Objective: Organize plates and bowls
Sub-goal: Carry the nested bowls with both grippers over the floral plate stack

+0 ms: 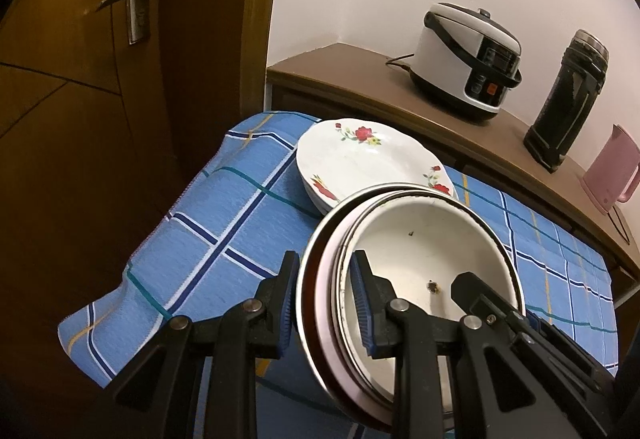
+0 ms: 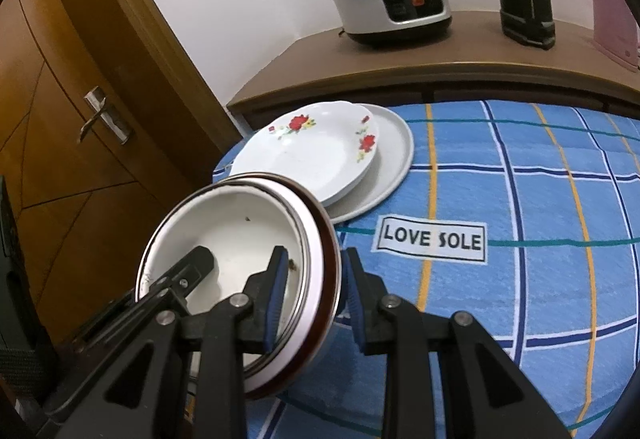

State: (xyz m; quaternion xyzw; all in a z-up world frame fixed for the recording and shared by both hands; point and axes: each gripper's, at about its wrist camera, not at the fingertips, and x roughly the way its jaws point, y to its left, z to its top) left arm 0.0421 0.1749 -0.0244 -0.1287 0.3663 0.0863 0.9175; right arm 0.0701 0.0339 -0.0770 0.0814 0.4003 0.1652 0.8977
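Note:
A stack of nested bowls (image 1: 420,251), white enamel inside a pink one inside a metal-rimmed dark one, is held tilted above the blue checked cloth. My left gripper (image 1: 326,299) is shut on its left rim. My right gripper (image 2: 314,299) is shut on its right rim; the stack also shows in the right wrist view (image 2: 240,235). The other gripper's finger reaches into the bowl in each view. Behind it a flowered white plate (image 1: 360,163) (image 2: 316,151) lies on a plain grey plate (image 2: 394,155).
The blue checked cloth (image 2: 520,199) with a "LOVE SOLE" label (image 2: 432,239) covers the table. Behind stands a brown cabinet (image 1: 360,79) with a rice cooker (image 1: 468,59), a black thermos (image 1: 568,95) and a pink kettle (image 1: 610,167). A wooden door (image 1: 100,79) is at left.

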